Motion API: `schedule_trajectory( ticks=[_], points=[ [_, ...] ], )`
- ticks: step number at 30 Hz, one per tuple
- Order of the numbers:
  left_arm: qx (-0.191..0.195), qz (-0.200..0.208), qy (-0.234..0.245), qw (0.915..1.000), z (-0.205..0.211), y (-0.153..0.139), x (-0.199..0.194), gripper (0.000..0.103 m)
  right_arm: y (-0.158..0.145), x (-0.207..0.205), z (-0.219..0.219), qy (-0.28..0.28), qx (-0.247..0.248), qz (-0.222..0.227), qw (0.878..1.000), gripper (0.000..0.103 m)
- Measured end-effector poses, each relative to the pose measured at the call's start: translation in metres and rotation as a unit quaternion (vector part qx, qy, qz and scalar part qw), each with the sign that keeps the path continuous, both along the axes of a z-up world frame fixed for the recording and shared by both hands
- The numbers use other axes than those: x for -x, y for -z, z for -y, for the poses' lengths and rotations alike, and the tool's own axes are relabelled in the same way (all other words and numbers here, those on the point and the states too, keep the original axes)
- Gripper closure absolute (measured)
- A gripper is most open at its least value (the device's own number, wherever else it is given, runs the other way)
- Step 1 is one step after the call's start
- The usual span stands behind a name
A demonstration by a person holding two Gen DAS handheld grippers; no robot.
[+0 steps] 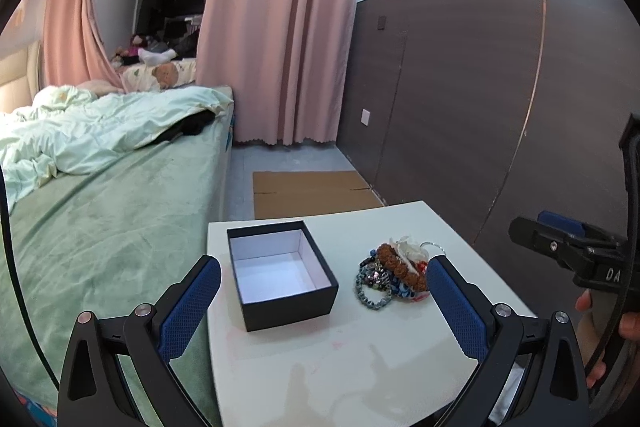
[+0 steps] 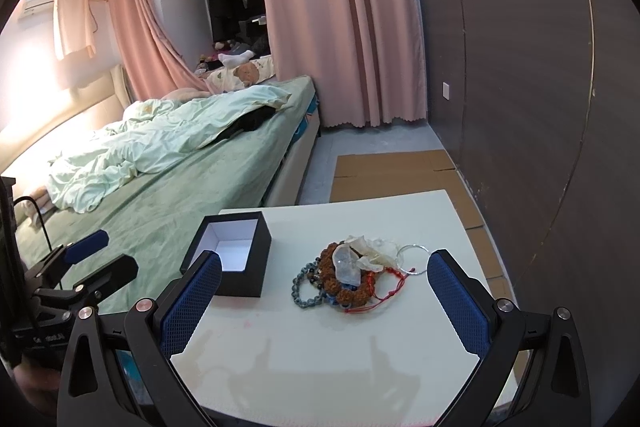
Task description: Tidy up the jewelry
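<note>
A black box [image 1: 280, 275] [image 2: 230, 259] with a white, empty inside stands open on the small white table [image 1: 340, 355] [image 2: 320, 347]. To its right lies a heap of jewelry [image 1: 394, 273] [image 2: 352, 275]: brown and grey bead bracelets, red cord, a thin silver bangle [image 2: 414, 259] and crumpled clear plastic. My left gripper [image 1: 320, 307] is open above the table's near edge, its blue pads either side of the box and heap. My right gripper [image 2: 324, 307] is open too, just short of the heap, and shows at the left wrist view's right edge [image 1: 560, 239].
A bed [image 1: 100, 227] [image 2: 180, 187] with green sheet and rumpled duvet lies left of the table. Flattened cardboard [image 1: 308, 193] [image 2: 392, 175] covers the floor beyond. A dark panelled wall [image 1: 480, 107] runs along the right; pink curtains [image 1: 280, 27] hang at the back.
</note>
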State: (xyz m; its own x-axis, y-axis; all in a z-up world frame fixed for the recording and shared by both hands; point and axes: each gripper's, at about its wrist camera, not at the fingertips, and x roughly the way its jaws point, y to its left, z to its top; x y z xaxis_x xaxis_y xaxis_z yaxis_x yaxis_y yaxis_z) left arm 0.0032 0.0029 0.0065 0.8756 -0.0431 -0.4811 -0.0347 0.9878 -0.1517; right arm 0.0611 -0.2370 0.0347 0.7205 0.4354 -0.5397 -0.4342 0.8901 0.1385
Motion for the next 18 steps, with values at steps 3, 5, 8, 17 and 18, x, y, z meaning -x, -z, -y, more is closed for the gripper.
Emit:
schedule_trajectory(
  ticks=[3,5,8,17,18],
  points=[
    [0.022,-0.008,-0.001,0.9997,0.0,-0.001,-0.015,0.0,0.0,-0.01,0.006,0.012,-0.013,-0.012,1.0,0.0],
    [0.032,-0.01,0.003,0.9994,0.001,-0.001,-0.023,0.002,0.002,-0.018,0.012,0.021,-0.027,-0.027,0.999,0.0],
    [0.035,-0.021,0.011,0.9991,0.007,0.002,-0.038,0.011,0.009,-0.035,0.022,0.044,-0.038,-0.059,0.997,0.0],
    [0.067,-0.077,0.059,0.993,0.029,0.025,-0.08,0.036,0.031,-0.071,0.041,0.077,-0.095,-0.135,0.983,0.01],
    [0.068,-0.084,0.066,0.992,0.033,0.028,-0.085,0.039,0.034,-0.074,0.042,0.079,-0.101,-0.143,0.981,0.012]
  ],
)
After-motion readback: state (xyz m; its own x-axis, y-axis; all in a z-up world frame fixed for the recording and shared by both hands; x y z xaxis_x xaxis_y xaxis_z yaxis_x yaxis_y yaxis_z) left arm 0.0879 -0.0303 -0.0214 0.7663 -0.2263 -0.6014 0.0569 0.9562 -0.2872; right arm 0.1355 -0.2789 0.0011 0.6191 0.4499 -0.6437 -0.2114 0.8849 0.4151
